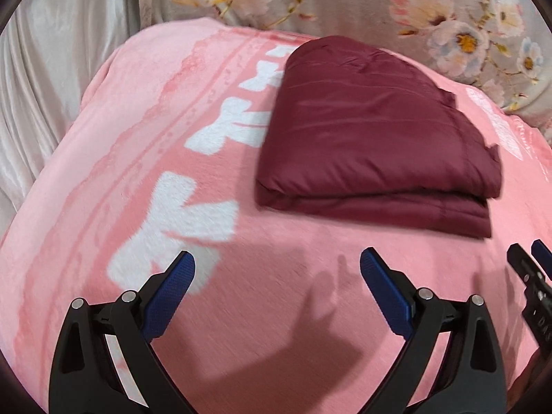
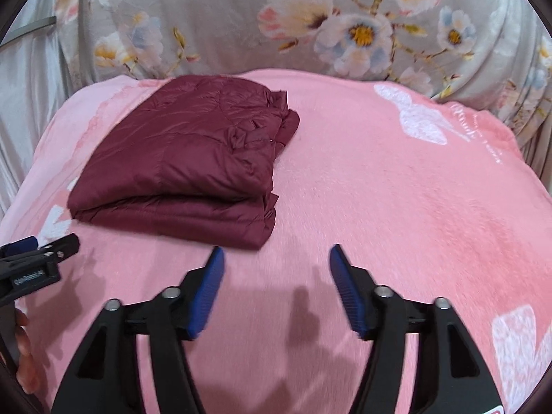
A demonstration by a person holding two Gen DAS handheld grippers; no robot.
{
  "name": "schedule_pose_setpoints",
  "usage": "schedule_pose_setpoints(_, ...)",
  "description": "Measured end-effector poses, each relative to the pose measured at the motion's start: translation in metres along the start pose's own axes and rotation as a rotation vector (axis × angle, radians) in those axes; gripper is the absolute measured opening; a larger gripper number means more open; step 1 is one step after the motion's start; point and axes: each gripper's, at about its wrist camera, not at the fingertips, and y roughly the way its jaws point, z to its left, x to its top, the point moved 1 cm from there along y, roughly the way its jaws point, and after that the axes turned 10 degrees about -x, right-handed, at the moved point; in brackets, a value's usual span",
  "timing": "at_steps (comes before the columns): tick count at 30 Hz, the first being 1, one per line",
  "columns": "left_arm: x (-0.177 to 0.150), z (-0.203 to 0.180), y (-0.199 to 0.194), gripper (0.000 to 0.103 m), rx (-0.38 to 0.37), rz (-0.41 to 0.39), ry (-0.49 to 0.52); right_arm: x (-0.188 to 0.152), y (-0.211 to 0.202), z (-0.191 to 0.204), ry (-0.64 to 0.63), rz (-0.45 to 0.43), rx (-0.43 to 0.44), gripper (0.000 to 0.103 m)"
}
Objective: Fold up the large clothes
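Where nothing contains it, folded jacket [image 2: 179, 165].

place: home bedroom | evidence: soft bed under a pink plush blanket [image 2: 396, 189] with white lettering | far side: grey floral bedding [image 2: 345, 17] bunched behind it

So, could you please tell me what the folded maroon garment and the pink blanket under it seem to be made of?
Folded maroon jacket: probably thin nylon or polyester shell with padding, given its slight sheen and puffy quilted layers. Pink blanket: likely plush fleece, matte and fuzzy.
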Motion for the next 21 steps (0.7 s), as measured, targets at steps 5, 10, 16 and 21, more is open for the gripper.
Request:
schedule_pose_setpoints(5, -0.022, -0.022, -0.015, 0.095, 0.026, -0.039, 0.040, -0.016, -0.022, -0.002, 0.005, -0.038, -0.014, 0.078)
schedule_pose_setpoints(10, -0.044, -0.032, -0.022, 0.095, 0.034, -0.036, 0.047, -0.034, -0.038, -0.002, -0.007, -0.051, -0.029, 0.081)
schedule_pose_setpoints(16, -0.056, -0.037, -0.039, 0.095, 0.054, -0.091, 0.044, -0.047, -0.054, -0.003, -0.003, -0.070, -0.033, 0.085)
schedule_pose_setpoints(21, -0.064, -0.042, -0.048, 0.095, 0.074, -0.124, 0.054, -0.051, -0.063, -0.004, 0.003, -0.095, -0.031, 0.086)
